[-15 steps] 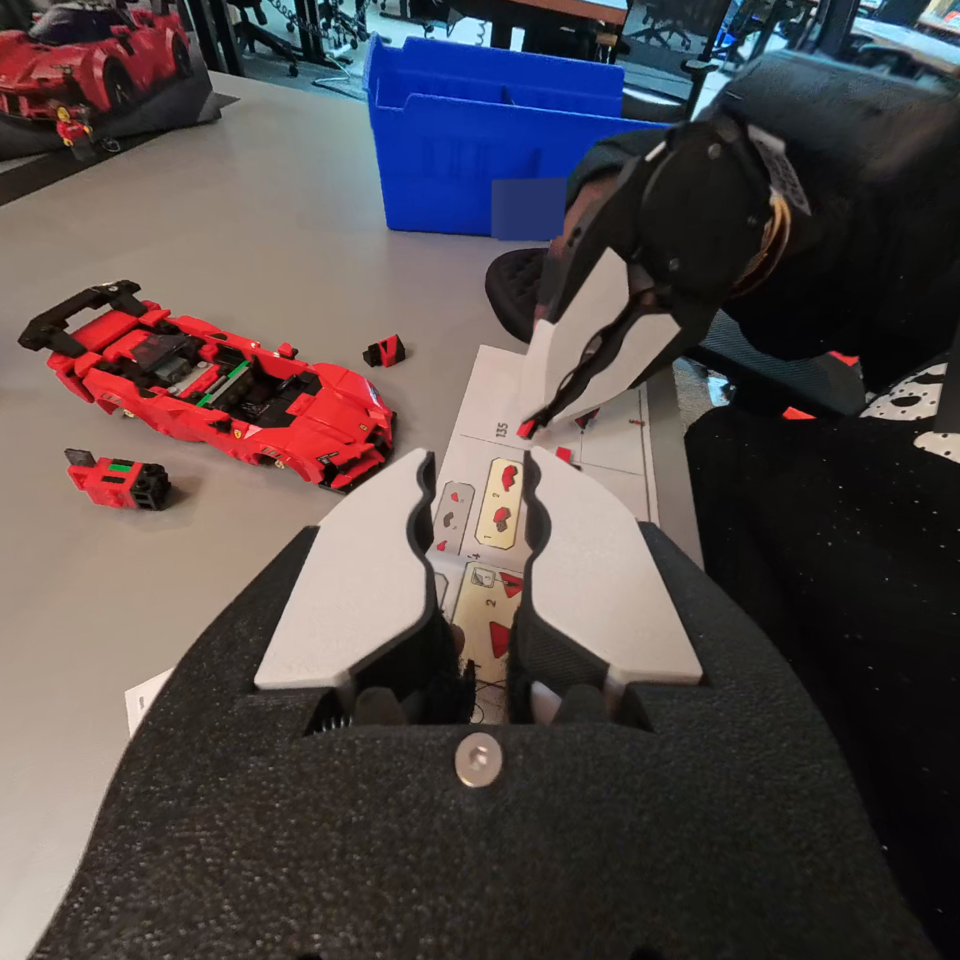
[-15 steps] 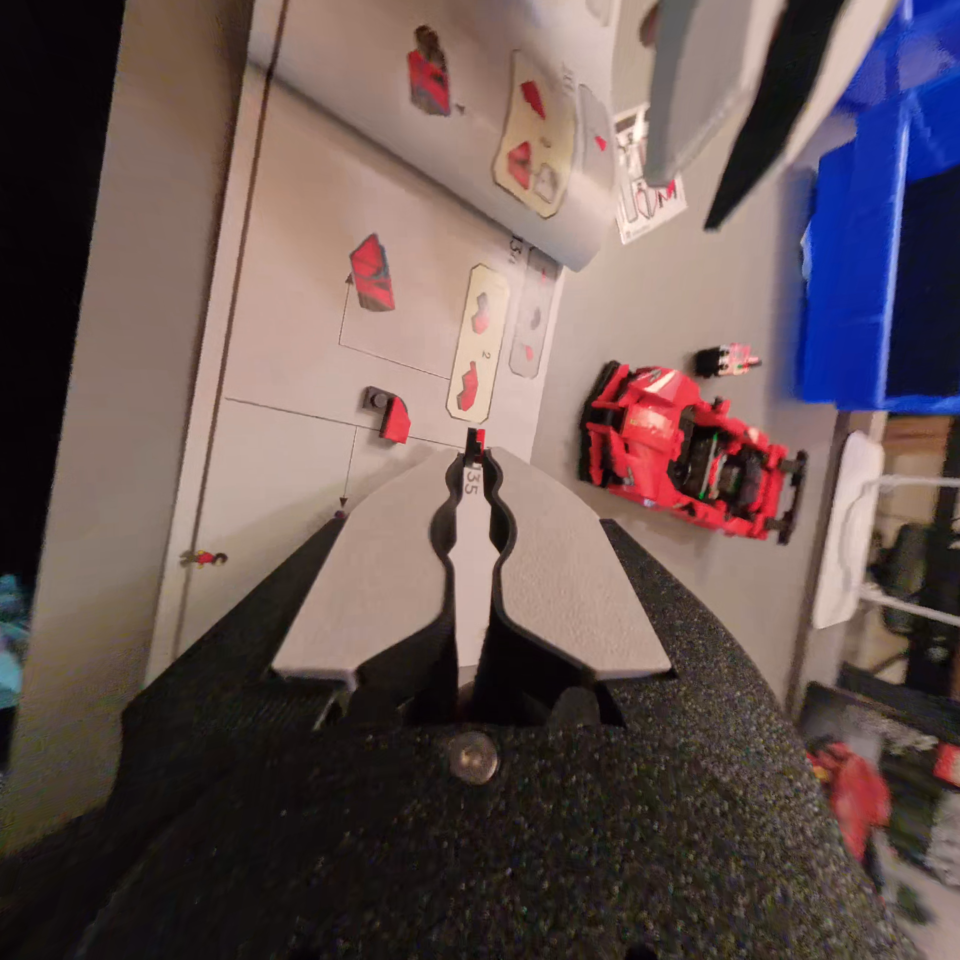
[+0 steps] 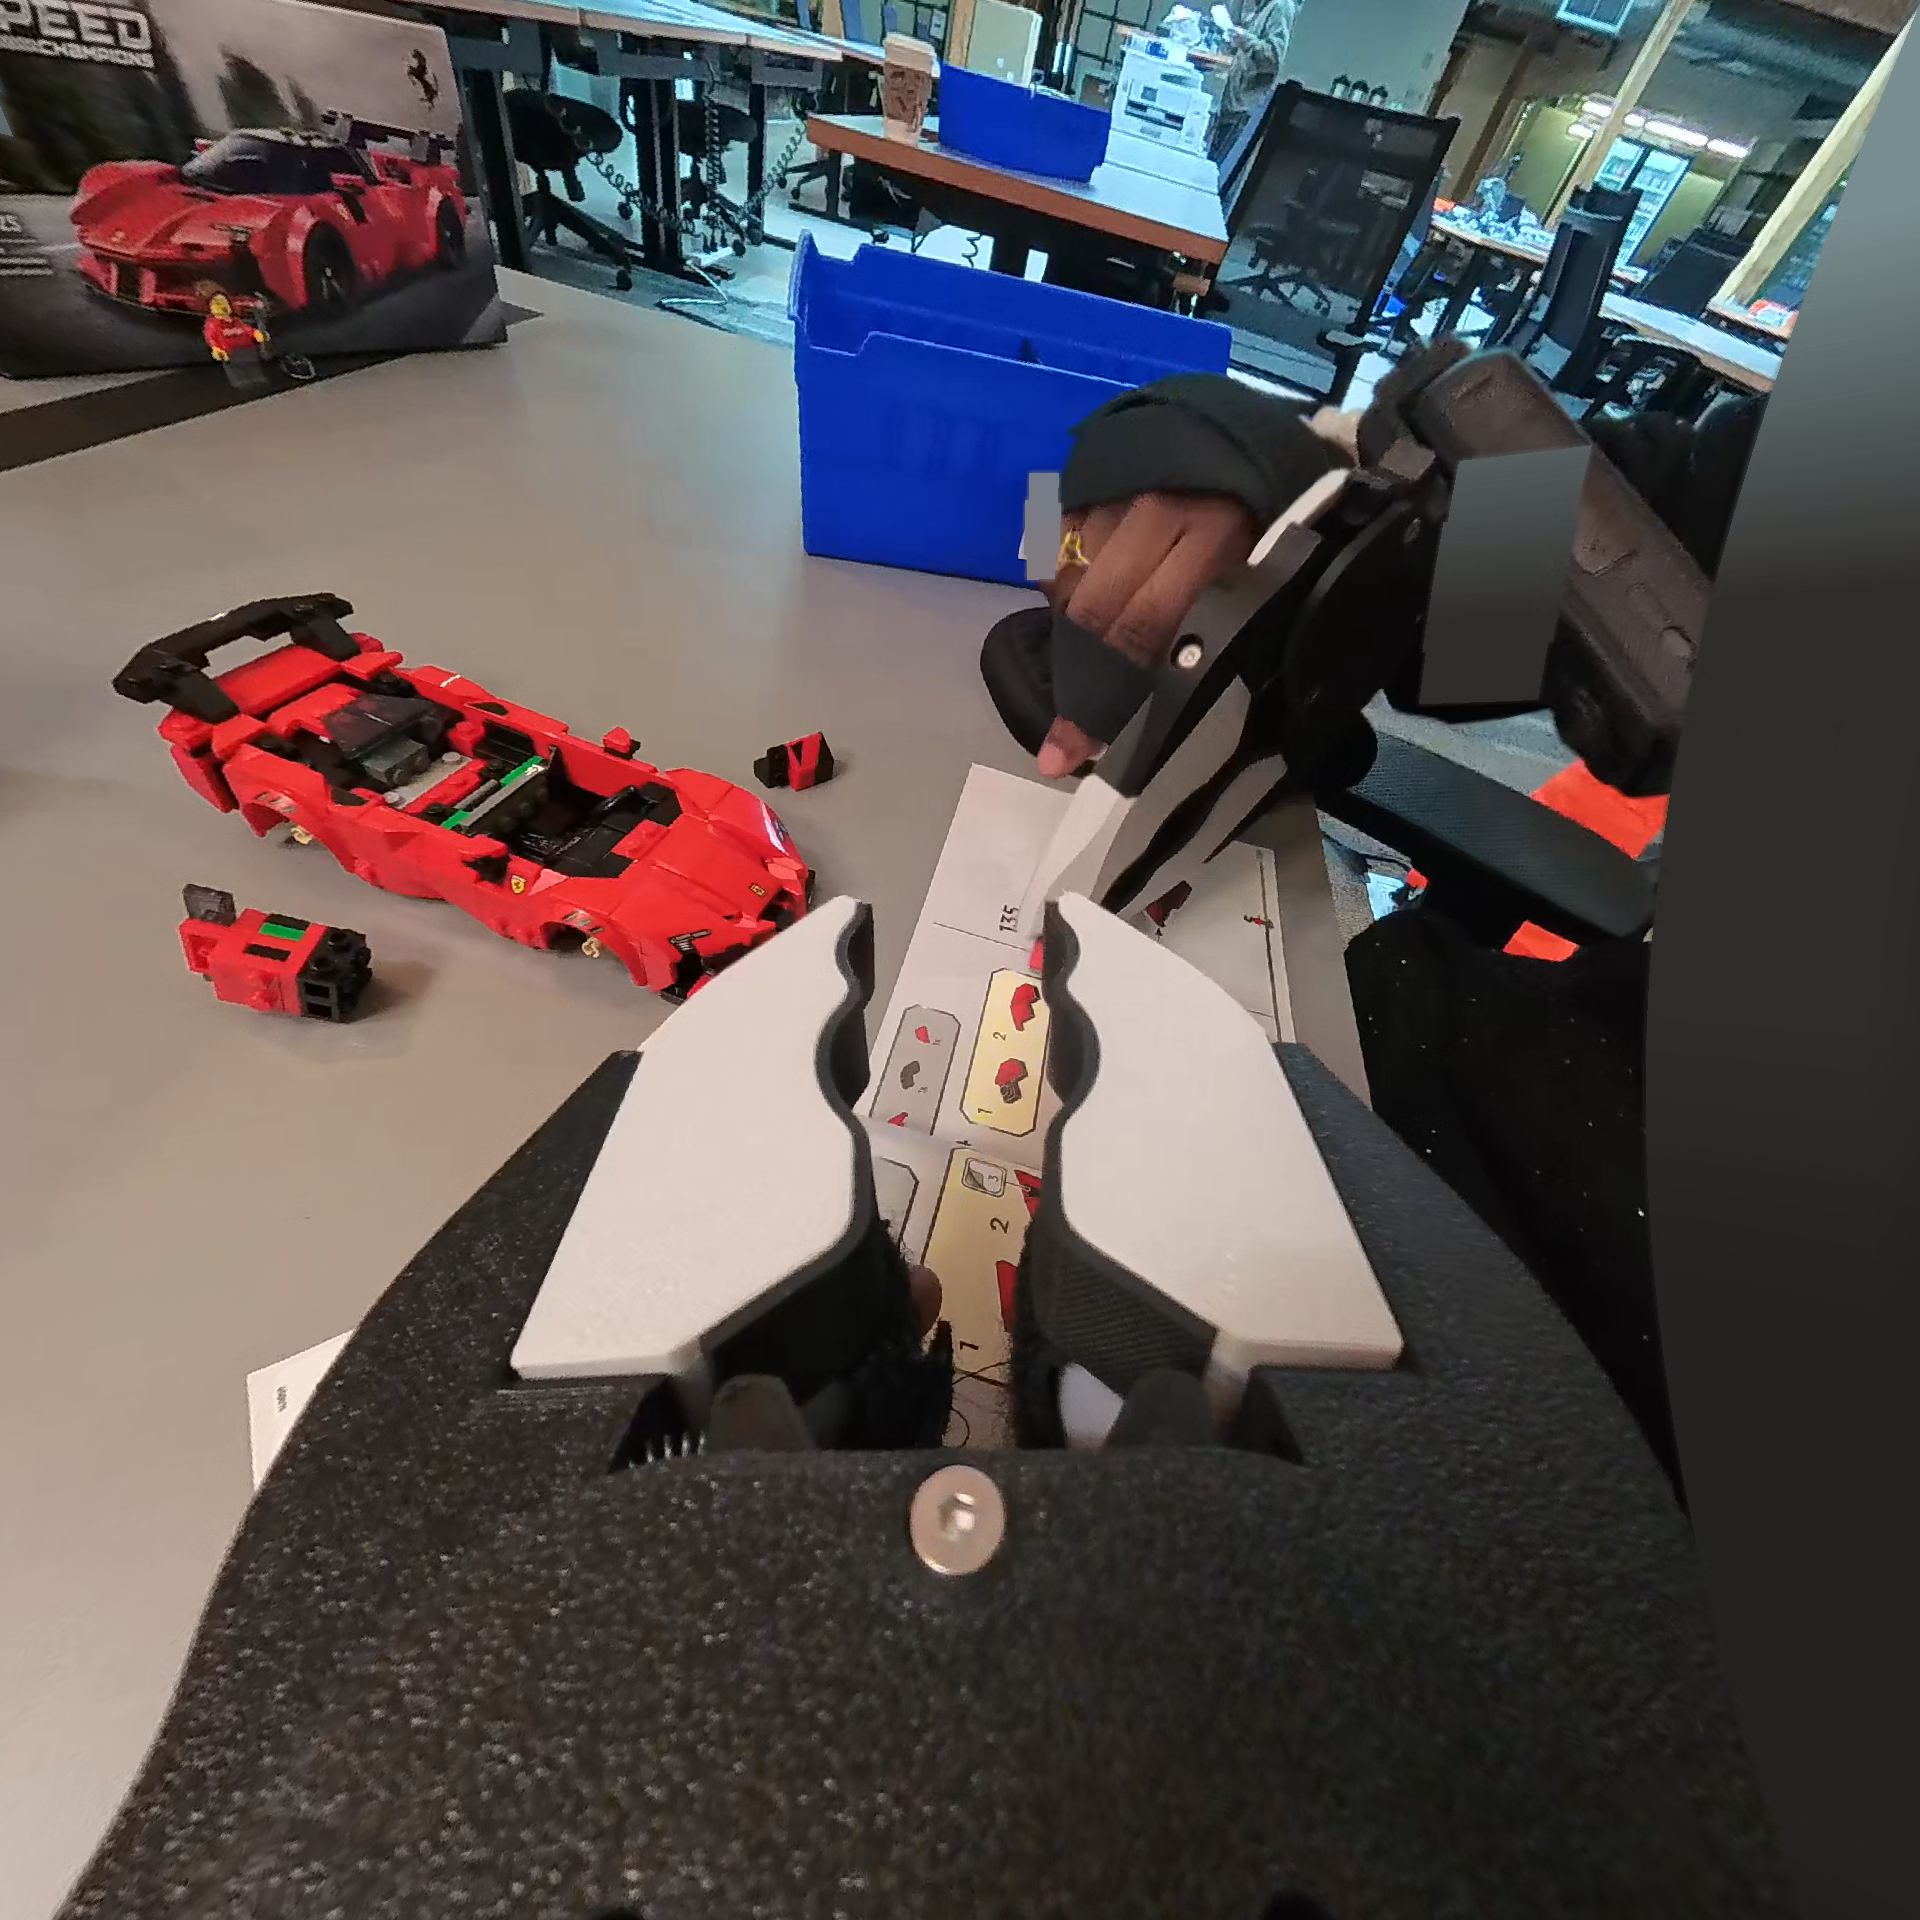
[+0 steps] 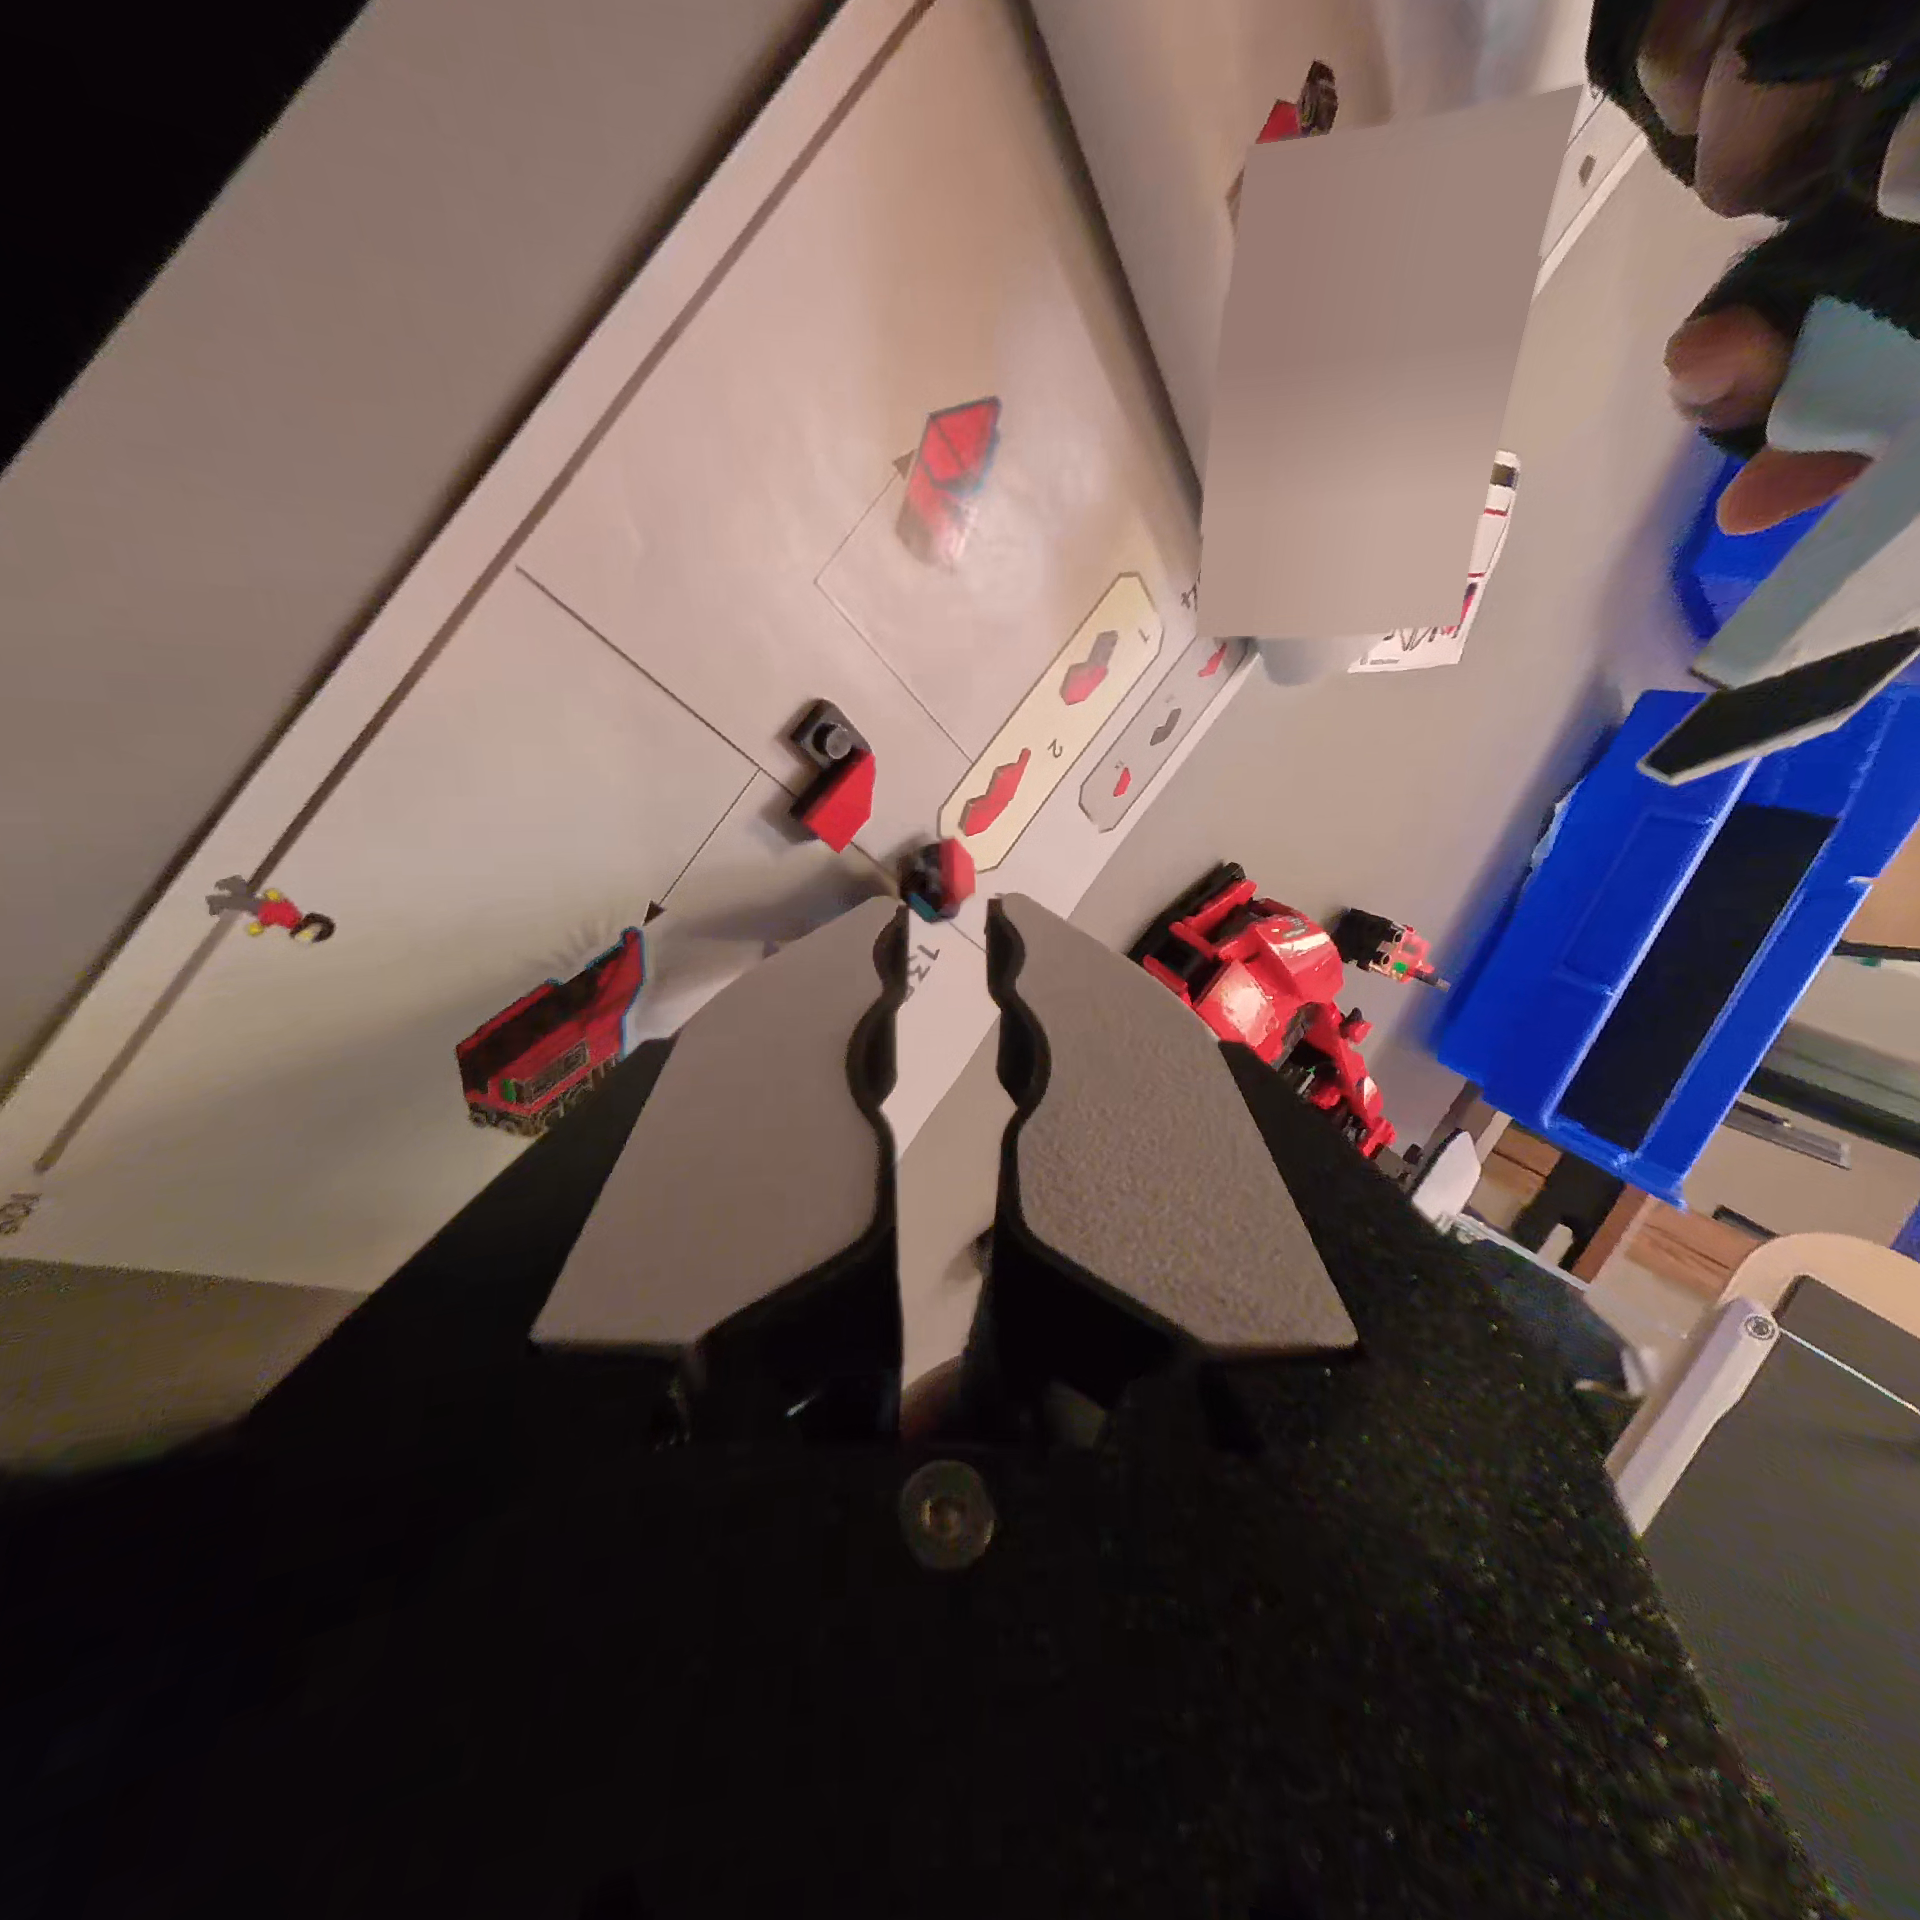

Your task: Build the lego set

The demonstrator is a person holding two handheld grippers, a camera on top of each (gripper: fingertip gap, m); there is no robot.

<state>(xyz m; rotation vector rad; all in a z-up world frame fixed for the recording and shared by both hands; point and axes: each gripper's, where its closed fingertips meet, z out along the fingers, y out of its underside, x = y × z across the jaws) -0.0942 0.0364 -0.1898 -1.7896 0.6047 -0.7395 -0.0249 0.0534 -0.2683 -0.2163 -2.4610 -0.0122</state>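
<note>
Two loose bits sit on the open white instruction booklet right at the near edge of the grey table, where the surface drops off to dark beside my lap. My right gripper has its grey fingers spread apart and hovers just short of a tiny red-and-black Lego piece lying on the page; nothing is pinched. A slightly bigger red sloped brick on a dark plate lies just beyond it. My left gripper is also spread, empty, over the booklet's fold. To the left the half-built red Lego sports car takes up the middle of the table, with a small red-and-black block assembly near its side and another small red-black piece by its nose. The blue plastic bin stands farther back, and bare tabletop lies open between it and the car.
</note>
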